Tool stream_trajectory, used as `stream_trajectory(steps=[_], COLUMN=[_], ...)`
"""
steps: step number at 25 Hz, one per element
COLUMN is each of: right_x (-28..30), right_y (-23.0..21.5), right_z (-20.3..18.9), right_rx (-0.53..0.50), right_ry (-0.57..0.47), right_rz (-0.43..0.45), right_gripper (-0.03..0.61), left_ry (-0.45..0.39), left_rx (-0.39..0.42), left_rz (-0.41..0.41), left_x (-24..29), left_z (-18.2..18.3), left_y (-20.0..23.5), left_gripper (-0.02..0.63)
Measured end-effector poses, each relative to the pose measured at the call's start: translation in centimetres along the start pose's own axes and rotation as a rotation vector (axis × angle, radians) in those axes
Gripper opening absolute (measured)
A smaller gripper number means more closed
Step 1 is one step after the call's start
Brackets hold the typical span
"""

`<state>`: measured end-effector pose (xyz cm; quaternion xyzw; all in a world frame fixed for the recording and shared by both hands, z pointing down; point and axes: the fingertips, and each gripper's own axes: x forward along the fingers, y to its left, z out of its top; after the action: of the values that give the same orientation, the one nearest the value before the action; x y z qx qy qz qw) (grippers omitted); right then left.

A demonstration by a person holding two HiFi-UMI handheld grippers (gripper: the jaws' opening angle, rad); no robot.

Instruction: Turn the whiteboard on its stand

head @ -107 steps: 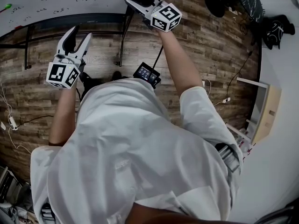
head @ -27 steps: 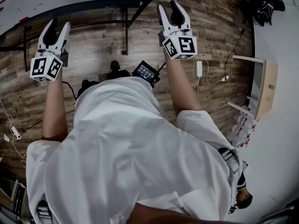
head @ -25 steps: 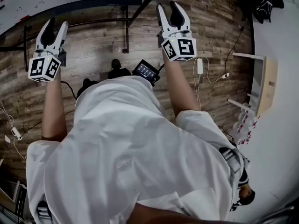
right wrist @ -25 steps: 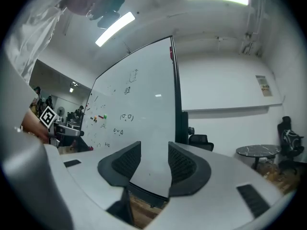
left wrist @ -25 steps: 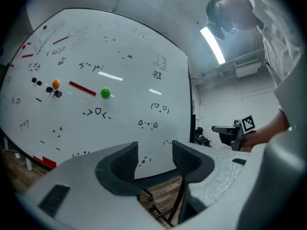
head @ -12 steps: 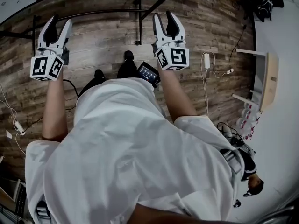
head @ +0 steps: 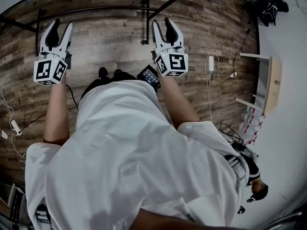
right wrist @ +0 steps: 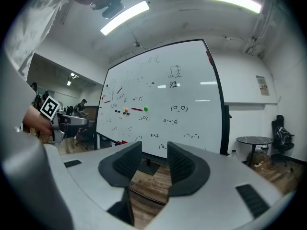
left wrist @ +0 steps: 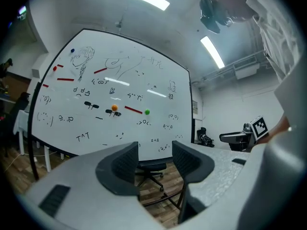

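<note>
— Left gripper view first: how does the whiteboard [left wrist: 115, 104] look, and where is it?

— It stands upright on its stand [right wrist: 224, 133], ahead of me and well apart. It has a white face in a dark frame, covered in small black doodles and a few red strokes. An orange magnet [left wrist: 114, 108] and a green magnet [left wrist: 147, 111] sit near the middle. An office chair [left wrist: 151, 169] shows below its lower edge.

— And what are you holding?

— Nothing. My left gripper [left wrist: 156, 155] has its jaws apart, with only chair and floor in the gap. My right gripper [right wrist: 153, 159] is apart and empty too, though its jaws have just been closing a little.

— What differs from before?

— In the head view a few seconds ago, my right gripper reached up by the board and the white face filled the top left. Now only a sliver of white is left there. Both grippers sit side by side over the wooden floor [head: 115, 42].
</note>
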<state>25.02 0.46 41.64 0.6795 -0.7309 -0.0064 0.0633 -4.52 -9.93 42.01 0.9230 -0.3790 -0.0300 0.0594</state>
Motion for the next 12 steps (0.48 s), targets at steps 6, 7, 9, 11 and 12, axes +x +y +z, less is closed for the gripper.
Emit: stream_trajectory(steps=[6,7,9,11,12], right_x=[-1.5,-1.8,-2.8,-3.7,-4.2], right_y=[0.6,0.5,0.2,-0.1,-0.3], right_z=[-0.2,-0.1,0.1,-0.3,-0.6], right_rx=[0.014,0.014,0.006,0.011,0.023], right_ry=[-0.010,-0.014,-0.021,-0.023,-0.020], right_rz=[0.055,0.058,0.061,0.062,0.063], right_gripper=[0.153,0.153,0.153,0.152,0.152], left_ry=[0.000,-0.002,0.011,0.039,0.051], left_rx=[0.007,0.012,0.015,0.008,0.008], left_rz=[0.009,0.005,-0.012,-0.029,-0.037], left_x=[-1.6,-1.8,-2.2,-2.4,-2.6], left_z=[0.0,0.1,0.1,-0.5,-0.8], left_y=[-2.7,-3.4,-4.9,-6.2,-6.8], left_gripper=[0.225,0.222,0.221,0.221,0.221])
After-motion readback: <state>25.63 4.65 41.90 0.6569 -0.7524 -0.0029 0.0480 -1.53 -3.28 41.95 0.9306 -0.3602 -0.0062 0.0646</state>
